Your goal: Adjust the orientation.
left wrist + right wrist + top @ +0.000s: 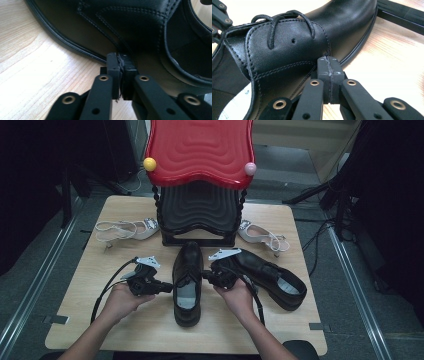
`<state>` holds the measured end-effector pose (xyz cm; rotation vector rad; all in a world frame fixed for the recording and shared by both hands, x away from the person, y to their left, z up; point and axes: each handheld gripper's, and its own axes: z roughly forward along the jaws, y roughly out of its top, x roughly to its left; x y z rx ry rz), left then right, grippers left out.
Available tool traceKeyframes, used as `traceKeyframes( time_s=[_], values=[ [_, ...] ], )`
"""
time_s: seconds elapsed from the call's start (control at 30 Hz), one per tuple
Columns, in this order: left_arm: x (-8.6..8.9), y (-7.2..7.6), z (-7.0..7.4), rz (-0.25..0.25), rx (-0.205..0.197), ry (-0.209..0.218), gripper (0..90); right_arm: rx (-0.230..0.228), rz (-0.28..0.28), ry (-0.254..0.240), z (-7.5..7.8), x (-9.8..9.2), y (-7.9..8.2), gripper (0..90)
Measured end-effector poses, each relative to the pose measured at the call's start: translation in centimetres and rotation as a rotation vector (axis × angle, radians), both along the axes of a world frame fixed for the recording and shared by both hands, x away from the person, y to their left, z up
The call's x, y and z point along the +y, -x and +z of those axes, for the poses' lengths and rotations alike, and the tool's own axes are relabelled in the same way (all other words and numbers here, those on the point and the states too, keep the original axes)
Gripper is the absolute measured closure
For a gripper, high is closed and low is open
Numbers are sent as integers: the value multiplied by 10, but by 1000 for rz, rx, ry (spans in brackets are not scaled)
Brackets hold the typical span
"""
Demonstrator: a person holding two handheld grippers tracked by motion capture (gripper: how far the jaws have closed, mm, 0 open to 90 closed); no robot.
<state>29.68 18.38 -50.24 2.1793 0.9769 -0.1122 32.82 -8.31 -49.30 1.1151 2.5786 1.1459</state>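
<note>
Both jaw pairs are clenched on nothing: left hand-held gripper [167, 287] at the shoe's [187, 285] nine o'clock, right hand-held gripper [206, 276] at three; a push risks skidding it across the worktop [90, 290]

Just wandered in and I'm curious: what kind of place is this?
Probably a recording studio or lab, not a shop: a wooden table ringed by dark stands and cables, black dress shoes and a red-topped shoe rack set out for handling.

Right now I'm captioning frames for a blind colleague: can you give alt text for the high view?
Two hands press shut hand-held grippers, left and right, against either side of a black lace-up shoe on a wooden table. Its mate lies right; a red-topped rack stands behind.
</note>
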Motion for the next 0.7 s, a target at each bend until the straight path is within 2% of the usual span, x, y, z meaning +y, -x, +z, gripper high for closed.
traceKeyframes(
  time_s=[0.03,0.1,0.13,0.2,0.23,0.27,0.33,0.37,0.4,0.43,0.47,0.57,0.7],
  values=[
    [2,-1,0,1,5,5,852,-3,6,-2,0,-1,-1,900],
    [5,-2,0,7,9,12,760,-6,12,-3,0,-4,-2,881],
    [6,-2,1,8,7,8,760,-1,14,-10,1,-5,-2,865],
    [8,-3,4,11,0,4,658,-8,28,-29,4,-9,-2,841],
    [9,-2,5,16,-7,13,574,-25,35,-36,9,-14,0,804],
    [10,-3,7,17,-10,18,574,-25,35,-36,9,-14,0,804],
    [13,-3,12,20,-28,16,472,-15,75,-59,14,-21,4,716],
    [13,-3,12,20,-28,16,458,-24,82,-51,15,-23,6,716],
    [14,-4,13,23,-30,20,453,-32,93,-51,15,-26,8,667],
    [14,-4,14,24,-18,20,453,-32,93,-51,15,-26,8,667],
    [15,-5,17,29,-26,6,434,-39,119,-44,14,-31,12,631],
    [18,-6,19,26,-35,12,421,-23,125,-32,16,-37,15,626],
    [18,-7,20,30,-36,10,405,-25,128,-36,22,-46,18,602]
  ],
)
